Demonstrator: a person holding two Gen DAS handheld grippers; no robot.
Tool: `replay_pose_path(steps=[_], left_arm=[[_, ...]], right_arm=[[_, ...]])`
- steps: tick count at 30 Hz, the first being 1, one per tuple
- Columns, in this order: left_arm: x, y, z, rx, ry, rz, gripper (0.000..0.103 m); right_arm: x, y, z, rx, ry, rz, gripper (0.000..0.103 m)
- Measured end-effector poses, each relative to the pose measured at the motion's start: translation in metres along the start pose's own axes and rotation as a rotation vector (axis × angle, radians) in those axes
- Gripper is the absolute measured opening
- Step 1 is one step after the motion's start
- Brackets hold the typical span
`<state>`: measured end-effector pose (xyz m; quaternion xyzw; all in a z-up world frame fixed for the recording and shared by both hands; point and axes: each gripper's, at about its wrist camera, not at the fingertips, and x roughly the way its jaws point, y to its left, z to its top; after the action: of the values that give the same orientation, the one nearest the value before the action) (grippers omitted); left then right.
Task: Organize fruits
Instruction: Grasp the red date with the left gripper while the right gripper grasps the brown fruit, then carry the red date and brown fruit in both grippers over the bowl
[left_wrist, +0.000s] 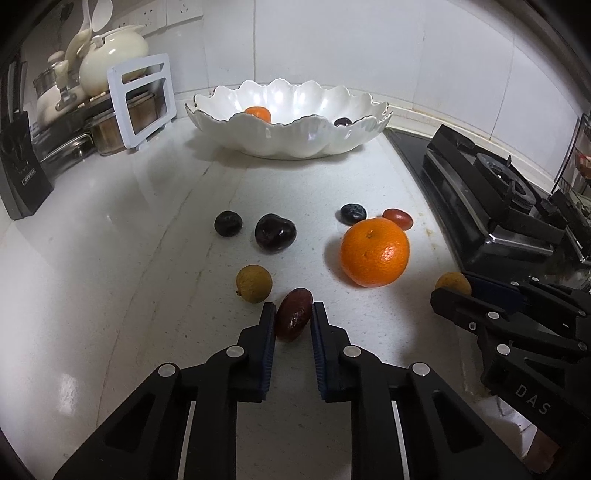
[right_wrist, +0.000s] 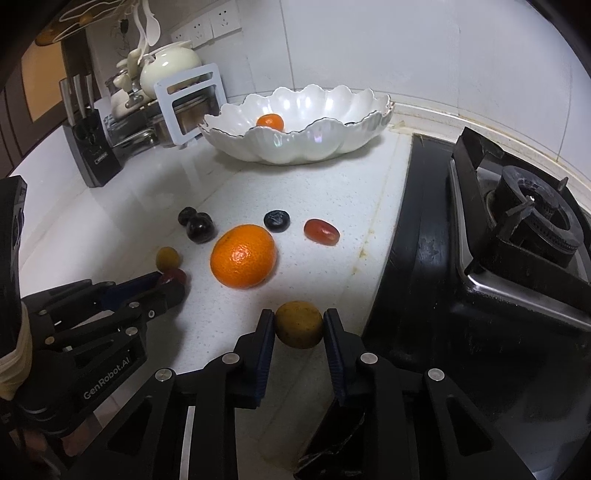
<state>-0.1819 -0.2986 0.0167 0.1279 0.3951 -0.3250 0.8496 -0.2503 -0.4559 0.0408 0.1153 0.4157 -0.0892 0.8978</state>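
Observation:
My left gripper is shut on a dark red date that rests on the white counter. My right gripper is shut on a yellow-brown longan on the counter beside the stove. A big orange lies between them. Another longan, two dark plums, a blueberry-like fruit and a red date lie around it. The white scalloped bowl at the back holds a small orange and a dark fruit.
A black gas stove borders the counter on the right. A knife block, a white rack and crockery stand at the back left. The tiled wall is behind the bowl.

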Motion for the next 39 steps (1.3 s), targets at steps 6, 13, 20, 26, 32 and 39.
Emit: replay_pose_path(steps=[6, 13, 20, 26, 32, 39], left_arm=[[-0.01, -0.002, 0.004, -0.004, -0.023, -0.005, 0.02], [-0.03, -0.001, 0.015, -0.009, -0.076, -0.009, 0.02], [-0.052, 0.004, 0.033, 0.0, -0.147, -0.012, 0.02], [-0.063, 0.011, 0.05, 0.013, -0.194, -0.025, 0.02], [-0.071, 0.017, 0.069, 0.029, -0.227, -0.044, 0.02], [-0.08, 0.024, 0.092, 0.049, -0.281, -0.049, 0.02]], right_arm=[[-0.008, 0.0, 0.004, -0.006, -0.021, 0.01, 0.029], [-0.024, 0.003, 0.015, -0.017, -0.074, 0.019, 0.029], [-0.038, 0.007, 0.033, -0.015, -0.131, 0.027, 0.029], [-0.048, 0.014, 0.049, -0.002, -0.176, 0.023, 0.029], [-0.056, 0.022, 0.066, 0.001, -0.217, 0.002, 0.029], [-0.062, 0.028, 0.088, 0.011, -0.272, -0.024, 0.029]])
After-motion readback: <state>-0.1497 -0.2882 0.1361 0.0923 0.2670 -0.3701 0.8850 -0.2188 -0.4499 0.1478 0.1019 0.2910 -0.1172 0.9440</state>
